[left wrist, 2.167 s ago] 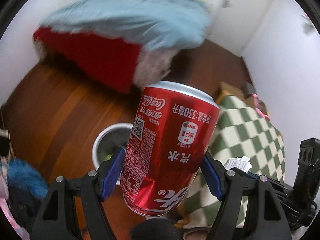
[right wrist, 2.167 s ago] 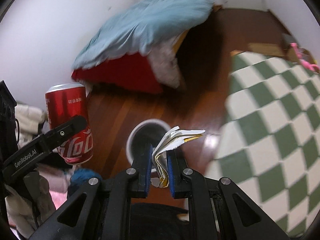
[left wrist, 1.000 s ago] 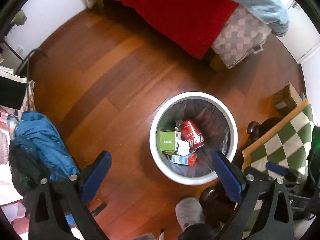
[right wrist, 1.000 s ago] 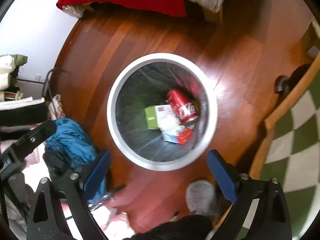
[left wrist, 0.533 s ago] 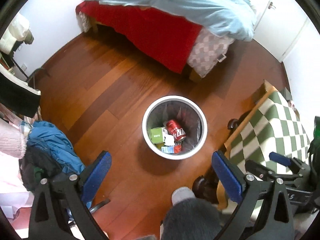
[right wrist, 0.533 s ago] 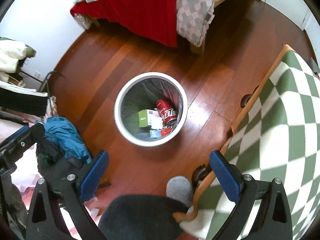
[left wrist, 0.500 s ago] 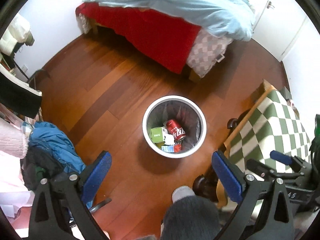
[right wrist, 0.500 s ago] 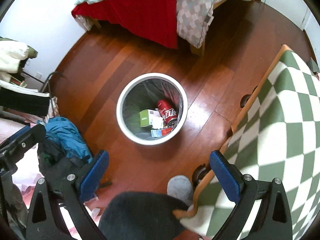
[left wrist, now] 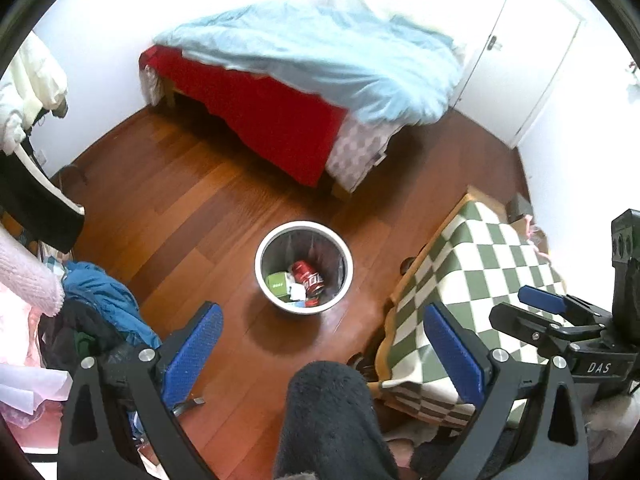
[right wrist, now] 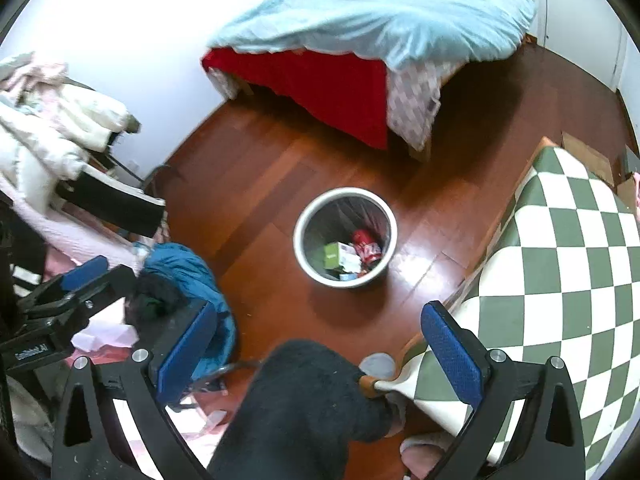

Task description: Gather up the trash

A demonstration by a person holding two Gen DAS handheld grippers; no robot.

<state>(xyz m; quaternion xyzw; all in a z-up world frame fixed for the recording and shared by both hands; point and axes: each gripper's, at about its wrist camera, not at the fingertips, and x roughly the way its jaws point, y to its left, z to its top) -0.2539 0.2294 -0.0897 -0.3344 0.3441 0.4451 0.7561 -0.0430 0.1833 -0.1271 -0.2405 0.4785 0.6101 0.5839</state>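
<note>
The trash bin [left wrist: 262,268] is a round white pail with a dark liner, standing upright on the floor near the middle of both views. Inside lie a red soda can [left wrist: 307,277] on its side, a green carton [left wrist: 277,283] at its 9 o'clock, and some white and blue-red scraps at 6 o'clock — too small to tell further. In the right wrist view the same can [right wrist: 366,250] rests toward the bin's 3 o'clock wall.

The floor [left wrist: 180,208] is glossy reddish-brown wood. At 12 o'clock from the bin stands a bed [left wrist: 280,120] with a red sheet and a pale blue duvet [left wrist: 328,56]; at 3 o'clock, a table under a green-and-white checked cloth [right wrist: 568,264]; at 8 o'clock, a heap of blue clothing [left wrist: 108,300]. A white door [left wrist: 528,52] sits at 1 o'clock.

Both tools hang high above the floor, pointing down. The left gripper [left wrist: 324,354] has its blue pads spread wide with nothing between them — the right gripper [right wrist: 316,350] likewise. A dark-trousered leg [right wrist: 296,412] shows at 6 o'clock.
</note>
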